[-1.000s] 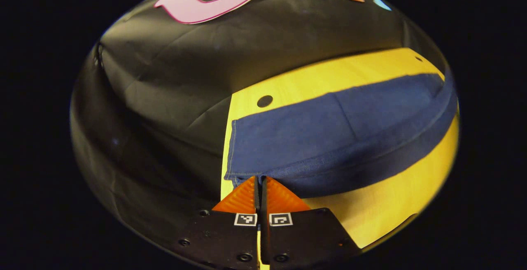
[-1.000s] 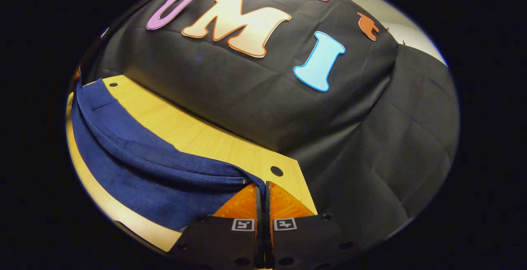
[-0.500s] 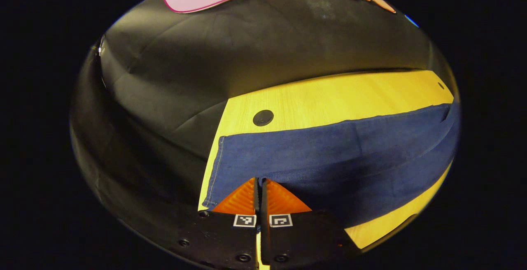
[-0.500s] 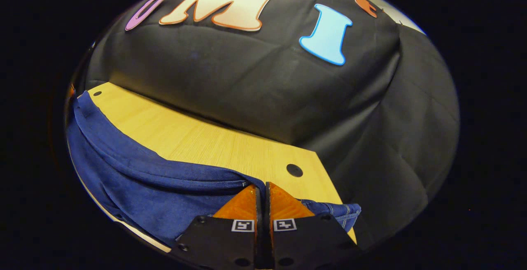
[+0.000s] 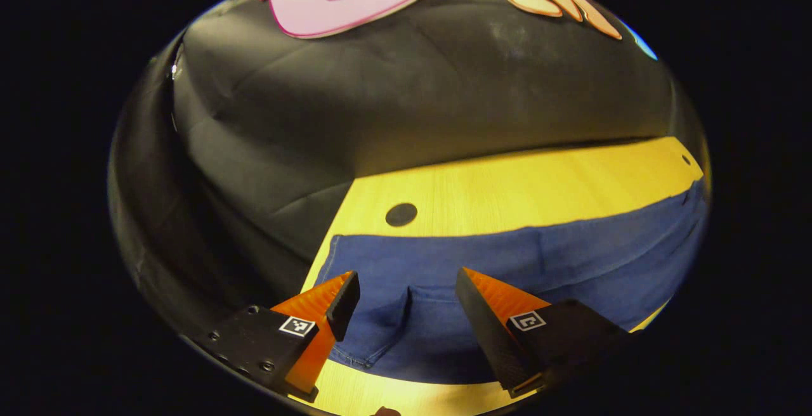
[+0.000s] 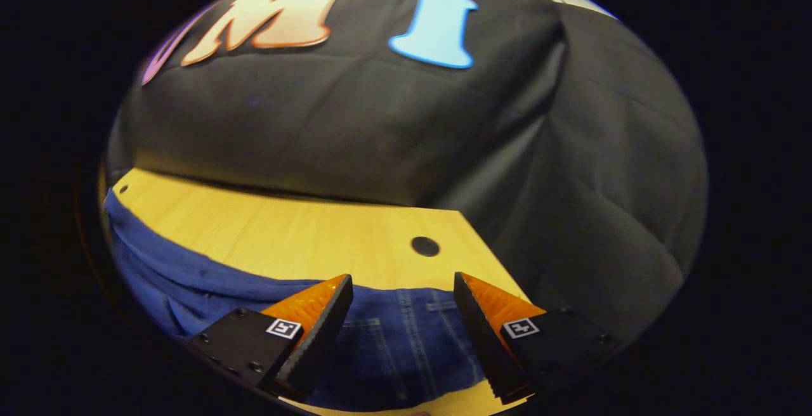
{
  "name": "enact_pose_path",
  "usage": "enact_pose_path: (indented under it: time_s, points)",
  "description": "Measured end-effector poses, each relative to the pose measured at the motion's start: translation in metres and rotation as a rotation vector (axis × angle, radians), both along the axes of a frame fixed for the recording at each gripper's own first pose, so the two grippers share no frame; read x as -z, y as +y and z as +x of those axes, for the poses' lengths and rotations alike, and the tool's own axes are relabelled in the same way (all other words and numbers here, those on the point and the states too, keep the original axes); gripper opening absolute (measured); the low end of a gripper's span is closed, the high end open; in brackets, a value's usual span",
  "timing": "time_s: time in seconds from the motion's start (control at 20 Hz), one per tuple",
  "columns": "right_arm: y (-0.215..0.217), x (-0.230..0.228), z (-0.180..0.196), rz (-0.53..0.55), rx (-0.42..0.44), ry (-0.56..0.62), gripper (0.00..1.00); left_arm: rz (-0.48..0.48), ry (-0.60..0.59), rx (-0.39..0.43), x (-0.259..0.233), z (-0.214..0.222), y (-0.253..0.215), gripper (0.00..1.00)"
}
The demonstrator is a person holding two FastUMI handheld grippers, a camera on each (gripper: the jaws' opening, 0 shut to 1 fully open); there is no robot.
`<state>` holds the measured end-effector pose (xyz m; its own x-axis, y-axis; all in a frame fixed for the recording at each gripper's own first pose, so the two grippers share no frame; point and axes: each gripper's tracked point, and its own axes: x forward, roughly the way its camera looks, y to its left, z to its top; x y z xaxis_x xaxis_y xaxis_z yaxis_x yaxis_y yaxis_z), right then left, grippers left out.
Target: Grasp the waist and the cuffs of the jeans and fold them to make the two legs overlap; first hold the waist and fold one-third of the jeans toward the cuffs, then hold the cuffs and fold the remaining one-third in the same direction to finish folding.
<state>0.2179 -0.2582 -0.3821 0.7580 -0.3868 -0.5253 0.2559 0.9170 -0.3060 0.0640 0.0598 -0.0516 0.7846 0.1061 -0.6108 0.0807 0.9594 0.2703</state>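
No legible text, brand, number or sign on any item inspected. The only markings noted are small square black-and-white coded tags, one on each black finger mount: two on the left gripper and two on the right gripper. These are machine patterns, not readable characters. The jeans carry no visible label or tag in either view; stitching lines only. The worktop bears no printing.
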Motion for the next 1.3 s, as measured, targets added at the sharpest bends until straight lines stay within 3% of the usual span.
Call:
enact_pose_path:
  time_s: [0.1, 0.2, 0.35, 0.45, 0.5, 0.55, 0.6, 0.8, 1.0, 1.2, 1.25, 1.3]
  points:
    - [-0.037, 0.0, -0.022, 0.031, 0.125, -0.013, 0.99, -0.035, -0.067, 0.001, -0.028, 0.0, -0.011, 0.95]
    - [-0.061, 0.017, -0.048, 0.146, 0.254, 0.005, 1.0, -0.062, -0.12, 0.01, -0.045, -0.003, -0.012, 0.95]
    - [-0.078, 0.053, -0.068, 0.324, 0.44, 0.035, 1.0, -0.094, -0.155, 0.037, -0.042, -0.012, -0.006, 0.95]
    - [-0.076, 0.077, -0.073, 0.43, 0.506, 0.076, 0.96, -0.089, -0.167, 0.05, -0.043, -0.014, -0.006, 0.95]
    - [-0.079, 0.078, -0.071, 0.445, 0.511, 0.066, 0.99, -0.087, -0.172, 0.057, -0.043, -0.015, -0.007, 0.95]
    - [-0.083, 0.085, -0.063, 0.447, 0.49, 0.043, 0.83, -0.094, -0.18, 0.062, -0.04, -0.018, -0.006, 0.95]
    - [-0.063, 0.091, -0.064, 0.543, 0.453, 0.079, 0.67, -0.102, -0.181, 0.066, -0.039, -0.019, -0.005, 0.95]
    - [-0.064, 0.073, -0.055, 0.521, 0.428, 0.037, 0.02, -0.13, -0.181, 0.064, -0.039, -0.019, 0.002, 0.95]
    - [-0.055, 0.016, -0.039, 0.515, 0.346, -0.079, 0.05, -0.198, -0.189, 0.033, -0.044, -0.019, 0.013, 0.95]
    - [-0.002, -0.035, -0.024, 0.512, 0.245, -0.162, 0.06, -0.222, -0.192, 0.048, -0.046, -0.022, 0.023, 1.0]
    - [0.013, -0.049, -0.025, 0.517, 0.221, -0.188, 0.05, -0.214, -0.193, 0.055, -0.045, -0.023, 0.022, 0.95]
    - [0.029, -0.062, -0.026, 0.517, 0.196, -0.2, 0.05, -0.207, -0.191, 0.059, -0.046, -0.025, 0.016, 1.0]
